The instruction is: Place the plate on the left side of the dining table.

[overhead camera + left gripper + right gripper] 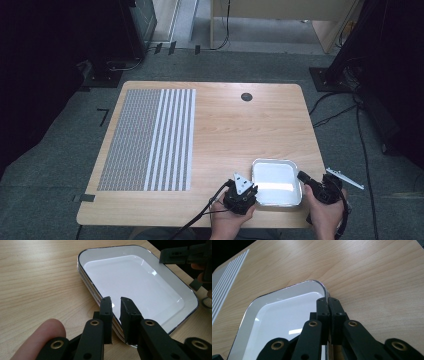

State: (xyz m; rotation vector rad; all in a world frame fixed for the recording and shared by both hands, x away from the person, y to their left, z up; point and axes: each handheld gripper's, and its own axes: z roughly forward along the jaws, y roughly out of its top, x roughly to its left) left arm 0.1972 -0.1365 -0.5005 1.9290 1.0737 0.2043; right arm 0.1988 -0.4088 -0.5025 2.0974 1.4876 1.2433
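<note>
A white rectangular tray (274,161) with a dark-edged rim lies near the table's front right corner. Along its side (83,272) I see layered rims, like trays nested together. My left gripper (254,194) is at the tray's left front edge. In the left gripper view its jaws (116,302) straddle the rim, one outside and one inside, closed on it. My right gripper (301,176) is at the tray's right edge. Its jaws (328,301) are pinched flat on the thin rim of the tray (277,315). It also appears across the tray (175,255).
The wooden table (225,125) carries a grey and white patterned mat (150,140) on its left half and a black round grommet (246,96) at the back. Its right edge and front edge run close to the tray. Cables lie on the floor around it.
</note>
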